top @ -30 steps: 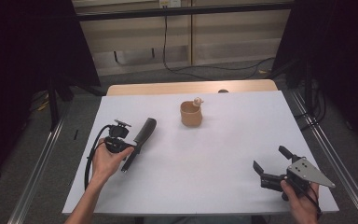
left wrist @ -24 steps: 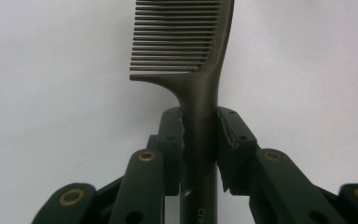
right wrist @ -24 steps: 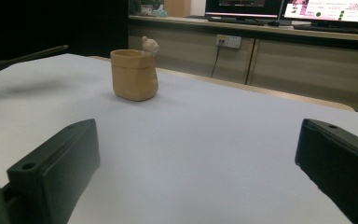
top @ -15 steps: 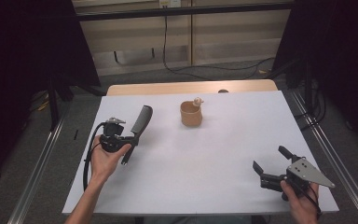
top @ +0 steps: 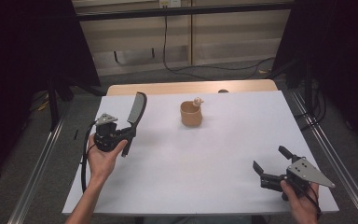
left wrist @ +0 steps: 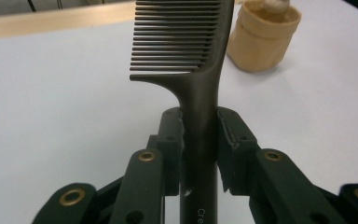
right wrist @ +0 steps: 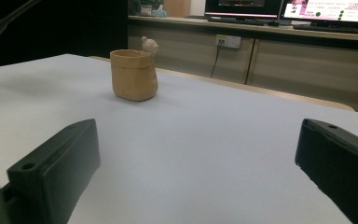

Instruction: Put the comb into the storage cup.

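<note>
The left gripper (top: 129,132) holds a dark comb (top: 136,108) left of the tan cup (top: 191,113).

The high view looks forward and down from above the person's side onto the white rectangular desk (top: 205,158). The left gripper view sits close behind its own fingers, low over the desk. The right gripper view skims the desktop, facing eleven o'clock. All three share the tan clay cup (top: 191,114) (left wrist: 263,39) (right wrist: 134,74).
</note>
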### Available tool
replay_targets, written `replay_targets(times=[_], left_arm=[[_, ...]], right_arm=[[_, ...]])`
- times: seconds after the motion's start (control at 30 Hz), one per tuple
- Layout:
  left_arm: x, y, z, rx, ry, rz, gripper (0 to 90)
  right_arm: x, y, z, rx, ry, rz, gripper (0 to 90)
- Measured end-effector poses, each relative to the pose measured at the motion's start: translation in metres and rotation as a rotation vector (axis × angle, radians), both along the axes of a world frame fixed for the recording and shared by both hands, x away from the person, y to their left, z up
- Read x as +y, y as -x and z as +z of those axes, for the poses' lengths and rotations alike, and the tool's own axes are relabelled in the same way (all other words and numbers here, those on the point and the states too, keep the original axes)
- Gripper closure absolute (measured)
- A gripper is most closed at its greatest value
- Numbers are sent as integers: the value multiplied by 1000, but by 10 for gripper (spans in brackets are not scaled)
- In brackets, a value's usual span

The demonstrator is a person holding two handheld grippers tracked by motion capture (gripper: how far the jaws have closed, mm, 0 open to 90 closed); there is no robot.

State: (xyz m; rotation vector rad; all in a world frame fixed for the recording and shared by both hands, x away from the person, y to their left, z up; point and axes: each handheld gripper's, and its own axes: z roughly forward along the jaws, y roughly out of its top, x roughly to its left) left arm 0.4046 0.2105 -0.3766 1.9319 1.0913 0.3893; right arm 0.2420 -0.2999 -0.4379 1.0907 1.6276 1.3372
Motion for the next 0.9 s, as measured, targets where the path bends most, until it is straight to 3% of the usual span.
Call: replay_targets(times=[0.5, 0.8, 0.9], left_arm=[[0, 14, 9, -188, 65, -34, 728], [-1, 18, 11, -236, 103, -48, 728], [-2, 19, 10, -248, 150, -13, 728]], right_arm=[[-1, 1, 1, -5, -3, -2, 0], [-2, 1, 1, -7, -6, -3, 0], [-1, 1, 1, -8, -7, -2, 0]])
